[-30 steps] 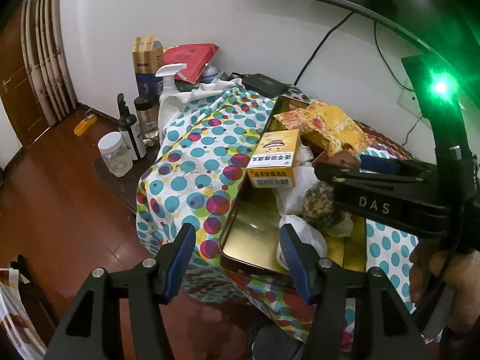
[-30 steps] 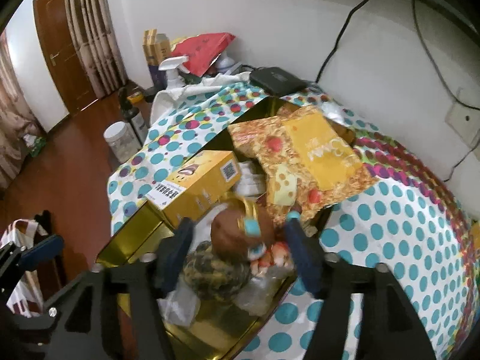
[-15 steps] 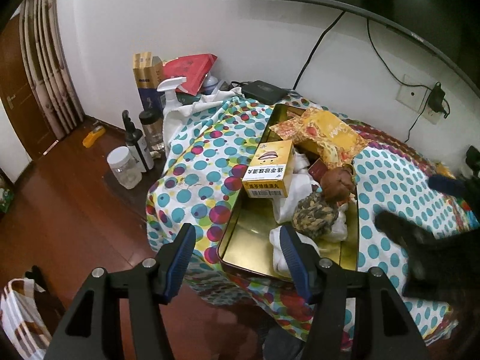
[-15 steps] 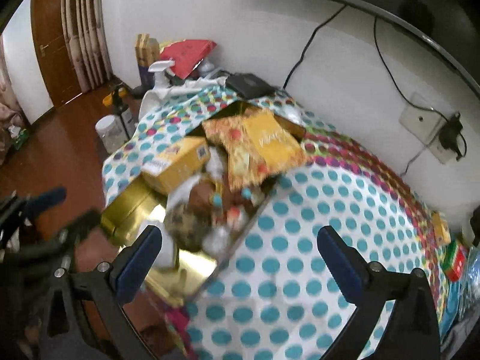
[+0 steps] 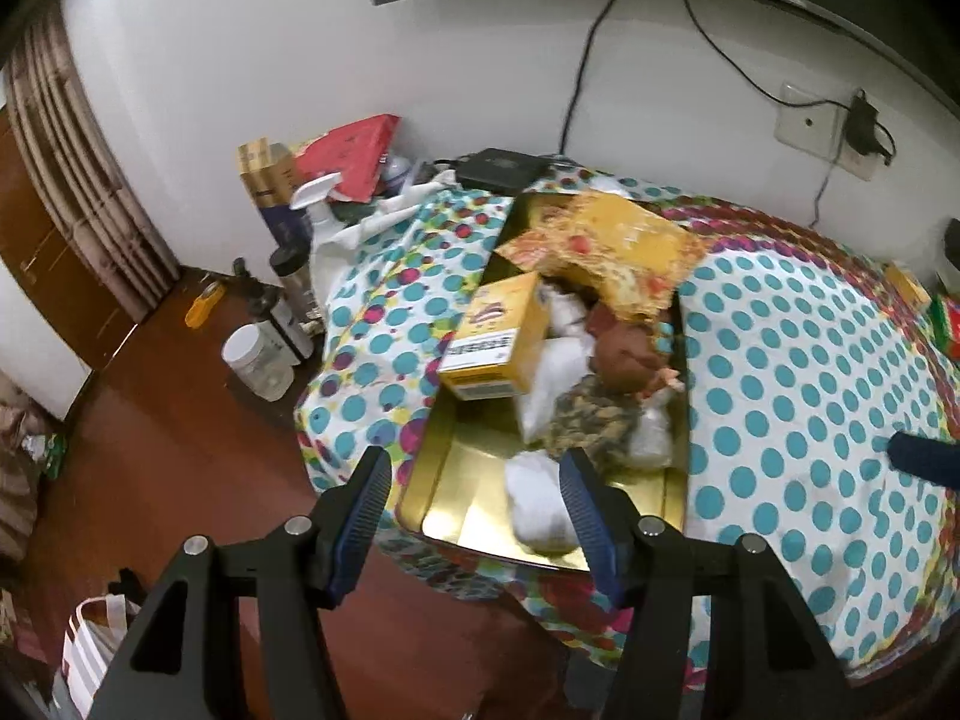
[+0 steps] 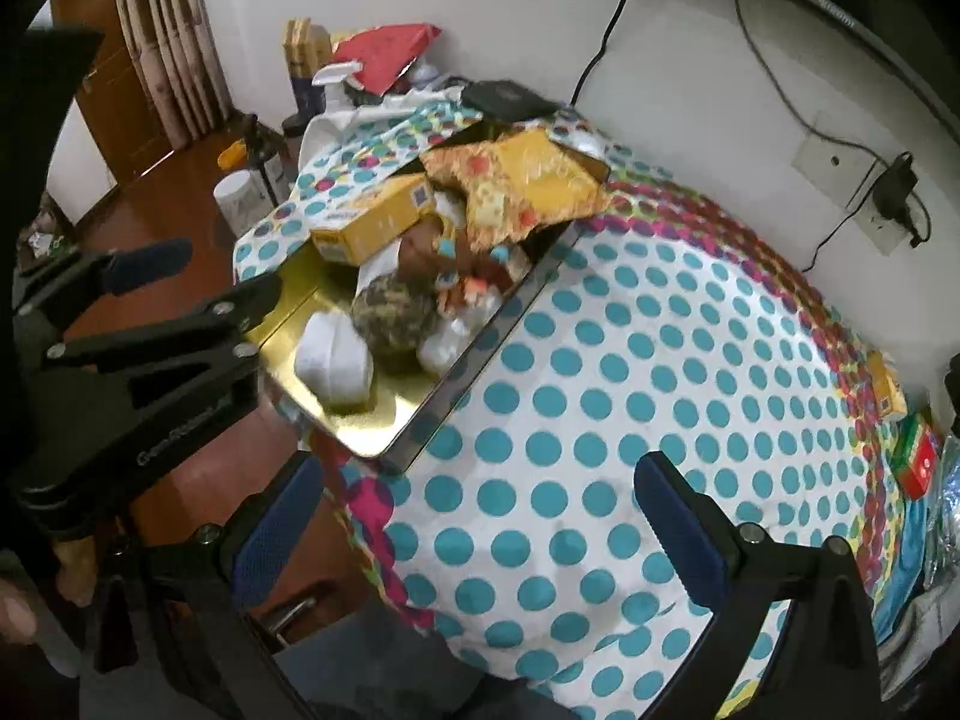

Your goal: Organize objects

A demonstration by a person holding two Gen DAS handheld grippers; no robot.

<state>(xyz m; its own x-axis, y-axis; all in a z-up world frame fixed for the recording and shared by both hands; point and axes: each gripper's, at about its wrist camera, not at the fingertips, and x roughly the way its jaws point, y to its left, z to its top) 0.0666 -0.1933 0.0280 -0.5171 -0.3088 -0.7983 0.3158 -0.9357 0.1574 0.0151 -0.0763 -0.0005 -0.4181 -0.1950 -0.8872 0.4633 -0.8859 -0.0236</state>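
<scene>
The shiny gold metal tray (image 6: 420, 438) sits at the left edge of the table, one corner jutting past the dotted cloth (image 6: 630, 360), with a yellow carton (image 6: 372, 222), crinkled snack bag (image 6: 534, 180) and soft white bundles (image 6: 333, 360) heaped inside. To its right the cloth lies bare and broad. Right gripper (image 6: 480, 531): jaws just sprung wide, empty above that cloth; left gripper (image 5: 474, 516) partly spread, holding nothing.

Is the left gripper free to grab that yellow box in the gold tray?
Probably yes: the left gripper is open and empty, and the yellow box sits atop the tray's clutter, nothing covering it.
</scene>
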